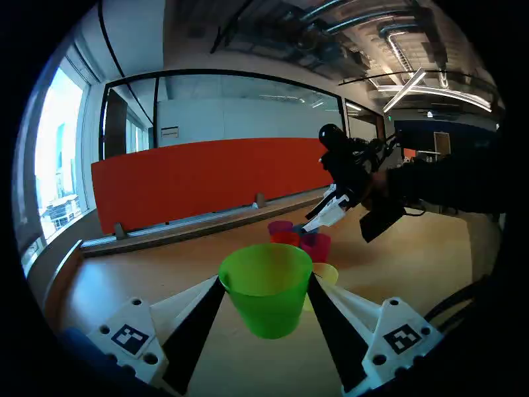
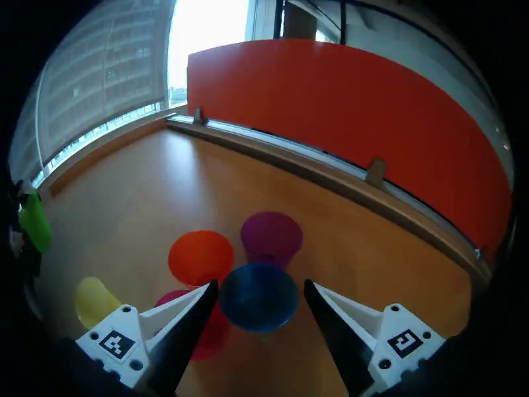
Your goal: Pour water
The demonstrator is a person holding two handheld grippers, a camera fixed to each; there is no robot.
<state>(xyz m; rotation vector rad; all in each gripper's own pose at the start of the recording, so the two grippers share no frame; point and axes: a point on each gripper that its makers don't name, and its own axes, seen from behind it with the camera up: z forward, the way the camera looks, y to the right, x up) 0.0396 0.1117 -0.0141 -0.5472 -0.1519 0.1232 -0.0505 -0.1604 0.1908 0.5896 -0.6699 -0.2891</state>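
A green cup [image 1: 266,294] stands upright between my left gripper's [image 1: 266,281] fingers, which are shut on its sides. Beyond it on the wooden table [image 1: 416,258] cluster a purple cup [image 1: 279,227], an orange cup [image 1: 284,237], a magenta cup [image 1: 317,245] and a yellow cup [image 1: 325,271]. In the right gripper view I look down at a blue cup [image 2: 258,298], with my right gripper [image 2: 259,284] shut on it. Around it sit the orange cup [image 2: 200,257], purple cup [image 2: 271,237], magenta cup [image 2: 215,327] and yellow cup [image 2: 94,301]. The right gripper [image 1: 317,221] hangs over the cluster.
An orange partition [image 1: 211,172] runs along the table's far edge on a wooden rail [image 2: 317,169]. Windows [image 1: 56,159] lie to the left. A dark sleeve [image 1: 449,182] holds the right gripper. The green cup [image 2: 34,221] shows at the left edge of the right gripper view.
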